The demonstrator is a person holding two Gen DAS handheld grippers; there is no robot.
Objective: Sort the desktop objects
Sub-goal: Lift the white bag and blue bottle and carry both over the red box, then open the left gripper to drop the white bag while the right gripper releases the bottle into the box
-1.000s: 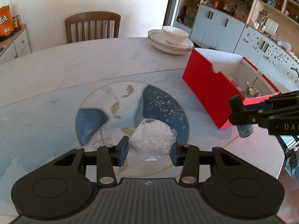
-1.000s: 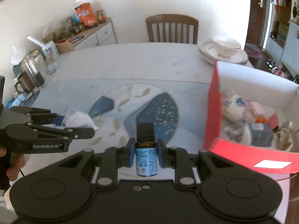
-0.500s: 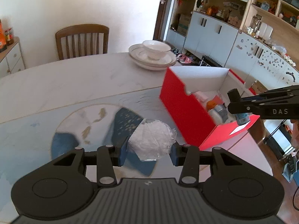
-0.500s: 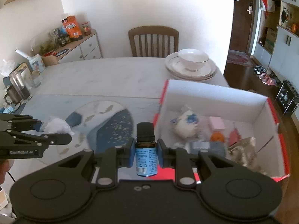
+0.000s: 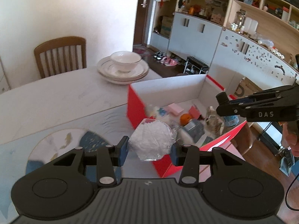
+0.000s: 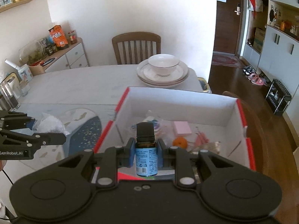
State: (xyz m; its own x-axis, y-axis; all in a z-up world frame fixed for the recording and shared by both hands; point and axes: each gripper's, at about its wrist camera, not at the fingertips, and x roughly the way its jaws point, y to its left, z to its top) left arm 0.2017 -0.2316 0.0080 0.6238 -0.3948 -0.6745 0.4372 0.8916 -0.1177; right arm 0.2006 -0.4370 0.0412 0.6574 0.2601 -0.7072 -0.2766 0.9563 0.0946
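While I hold one thing in each hand, one big table fills the left and middle of both views. One red box with white inner walls sits open in the middle of the right wrist view, and it is the next biggest thing. One brown chair stands behind the table, near the top middle. I count a stack of plates with one white bowl on top, just above the box.

My left gripper is at the bottom of the left wrist view, and its two fingers are pinching one crinkly clear bag of white stuff, held in front of the near corner of the box. My right gripper is at the bottom of the right wrist view, and its two fingers are squeezing one small brown bottle, held upright above the near edge of the box.

Inside the box I see one pink block and one little orange ball among some other small things that I cannot make out.

I can read "DAS" on the side of my right gripper at the right edge of the left wrist view, and "GenRobot.AI" on my left one at the left edge of the right wrist view. The bottle has a blue label, but its writing is too tiny to read.
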